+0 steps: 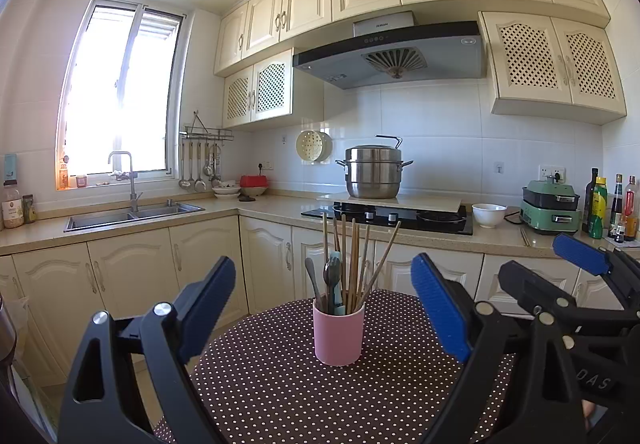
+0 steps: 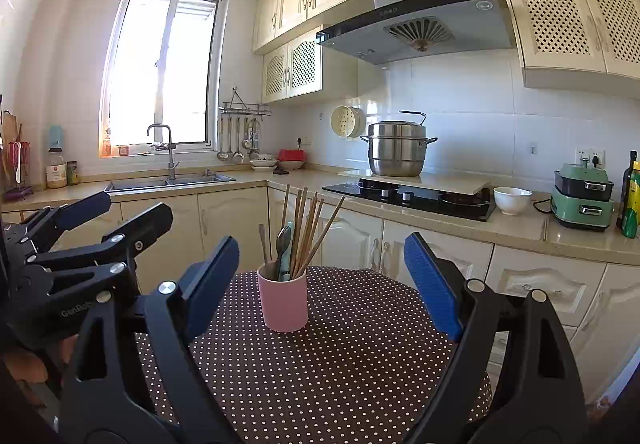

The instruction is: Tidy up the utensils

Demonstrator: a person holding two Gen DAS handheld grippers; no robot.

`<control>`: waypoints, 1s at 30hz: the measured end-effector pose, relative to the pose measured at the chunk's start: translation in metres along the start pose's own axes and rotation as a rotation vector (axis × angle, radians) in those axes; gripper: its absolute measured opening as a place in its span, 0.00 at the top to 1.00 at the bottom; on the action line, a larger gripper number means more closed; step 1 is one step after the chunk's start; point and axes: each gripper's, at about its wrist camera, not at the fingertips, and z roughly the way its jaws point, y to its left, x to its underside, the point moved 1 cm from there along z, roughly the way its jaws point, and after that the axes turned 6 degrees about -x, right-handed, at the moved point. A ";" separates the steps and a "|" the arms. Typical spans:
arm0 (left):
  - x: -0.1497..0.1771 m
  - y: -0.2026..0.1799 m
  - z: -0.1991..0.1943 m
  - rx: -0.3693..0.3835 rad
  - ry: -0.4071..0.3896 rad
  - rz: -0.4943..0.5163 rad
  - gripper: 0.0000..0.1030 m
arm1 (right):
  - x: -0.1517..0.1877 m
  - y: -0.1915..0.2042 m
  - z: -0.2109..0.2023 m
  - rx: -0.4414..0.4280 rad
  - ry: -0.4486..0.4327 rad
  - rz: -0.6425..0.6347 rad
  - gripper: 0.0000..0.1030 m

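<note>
cup: pink cup [image 1: 338,334] upright on dotted table [image 1: 280,384], holding chopsticks [image 1: 352,260] and spoons [image 1: 331,276].
left gripper [image 1: 324,308]: jaws wide, empty, cup ahead between fingers.
right gripper [image 2: 320,284]: jaws wide, empty, cup ahead, left of centre.

Matt pink cup [image 1: 338,332] (wooden chopsticks [image 1: 352,264]), dotted cloth [image 1: 280,384]

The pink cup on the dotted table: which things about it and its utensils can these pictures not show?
- Pink cup: its wall hides the utensils' lower ends, both views.
- Chopsticks: they overlap, exact count unclear.
- Spoon: hides a teal utensil behind it; type unclear.
- Table: near edge cut off.
</note>
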 end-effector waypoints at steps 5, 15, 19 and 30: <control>0.000 0.000 0.000 -0.001 0.001 0.001 0.15 | 0.000 0.000 0.000 -0.001 0.002 0.001 0.19; 0.001 0.001 0.000 0.000 -0.001 0.002 0.15 | 0.000 -0.001 0.001 -0.002 0.001 0.002 0.19; 0.001 0.002 0.000 -0.002 -0.001 0.001 0.15 | 0.000 0.000 0.001 -0.001 0.001 0.001 0.19; 0.001 0.003 0.000 -0.002 -0.002 0.002 0.15 | 0.000 0.000 0.001 -0.002 0.002 0.003 0.19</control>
